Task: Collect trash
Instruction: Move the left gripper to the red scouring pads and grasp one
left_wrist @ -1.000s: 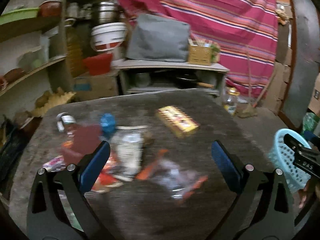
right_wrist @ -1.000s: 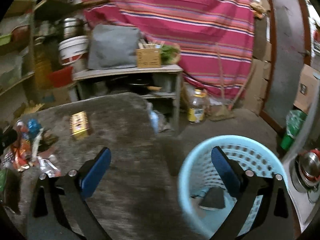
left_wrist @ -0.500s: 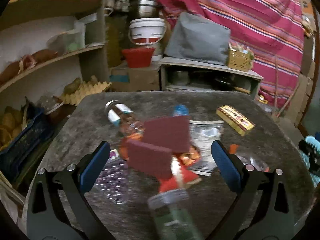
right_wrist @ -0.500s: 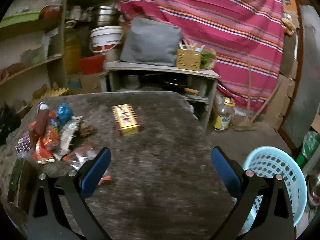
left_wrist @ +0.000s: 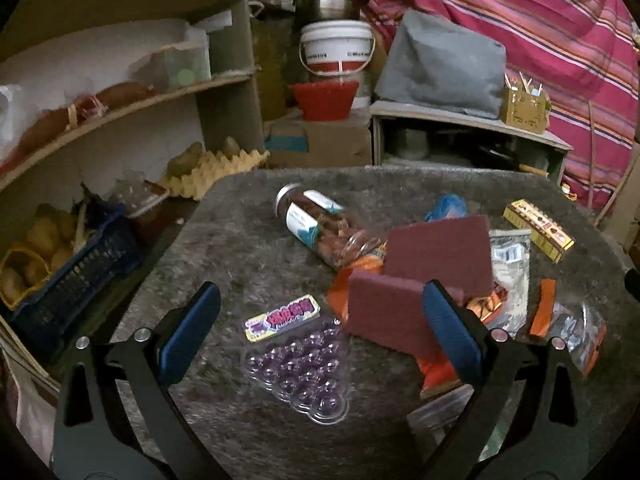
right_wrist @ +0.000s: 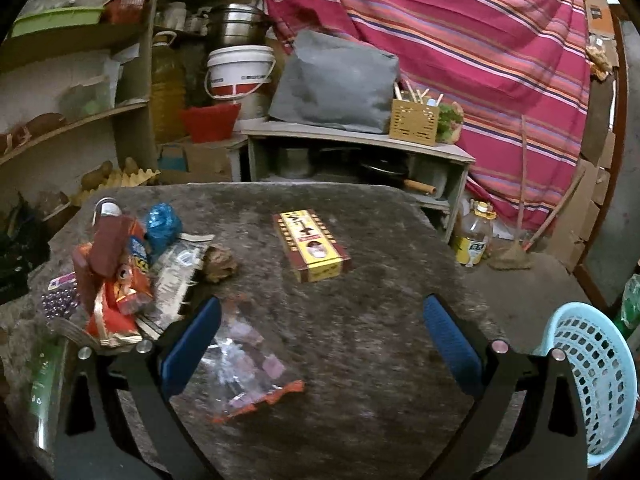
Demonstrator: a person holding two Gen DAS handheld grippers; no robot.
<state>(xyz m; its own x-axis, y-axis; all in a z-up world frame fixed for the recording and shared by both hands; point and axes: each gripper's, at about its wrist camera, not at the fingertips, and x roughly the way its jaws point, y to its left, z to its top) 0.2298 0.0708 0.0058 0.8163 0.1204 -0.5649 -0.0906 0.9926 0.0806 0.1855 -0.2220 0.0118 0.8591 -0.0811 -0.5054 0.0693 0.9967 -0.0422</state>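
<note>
Blue ribbed pads line the left gripper's [left_wrist: 320,332] fingers, spread wide and empty above a clear bubbled blister tray [left_wrist: 305,368] on the grey felt-like bench [left_wrist: 240,248]. Just beyond the tray lie two maroon flat pads [left_wrist: 424,280] and a glass jar [left_wrist: 316,224] on its side. The right gripper [right_wrist: 320,336], equally wide and empty, now faces a crinkled clear bag [right_wrist: 244,364], having swung from the pale-blue perforated basket [right_wrist: 592,376].
</note>
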